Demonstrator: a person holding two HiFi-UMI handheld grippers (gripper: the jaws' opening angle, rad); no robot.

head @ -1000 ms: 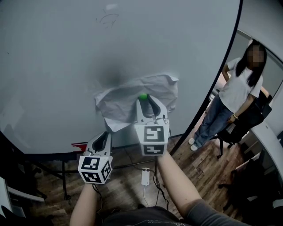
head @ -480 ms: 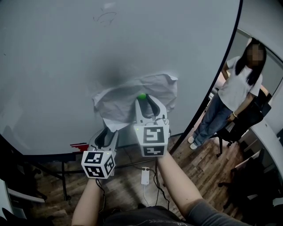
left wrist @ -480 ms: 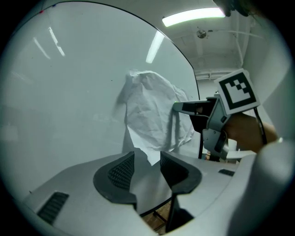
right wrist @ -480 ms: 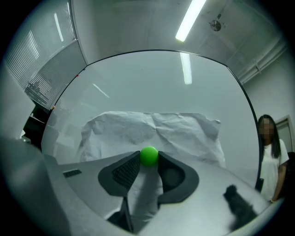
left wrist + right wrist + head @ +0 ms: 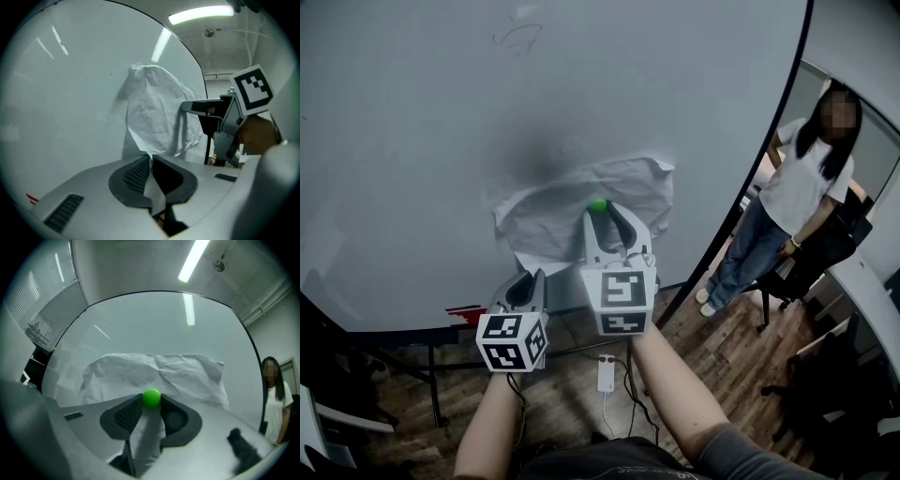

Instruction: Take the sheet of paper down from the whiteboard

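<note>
A crumpled white sheet of paper (image 5: 548, 211) hangs on the whiteboard (image 5: 441, 122), pinned by a round green magnet (image 5: 598, 205). My right gripper (image 5: 604, 213) points at the board, its jaws shut on the magnet (image 5: 151, 398) from both sides, with the sheet (image 5: 140, 369) behind it. My left gripper (image 5: 528, 279) is at the sheet's lower left corner. In the left gripper view its jaws (image 5: 150, 157) are closing to a narrow slit, and the sheet's (image 5: 157, 112) bottom tip runs down between the pads.
A person (image 5: 806, 187) stands at the right beside a black office chair (image 5: 816, 262). Below the board are its stand legs, a wooden floor and a white power strip (image 5: 607, 375). Red marks (image 5: 467, 309) sit at the board's lower edge.
The left gripper has shifted a little right and up to the sheet's lower corner; its jaws spread wide, then narrowed on the corner. The right gripper and magnet have not moved.
</note>
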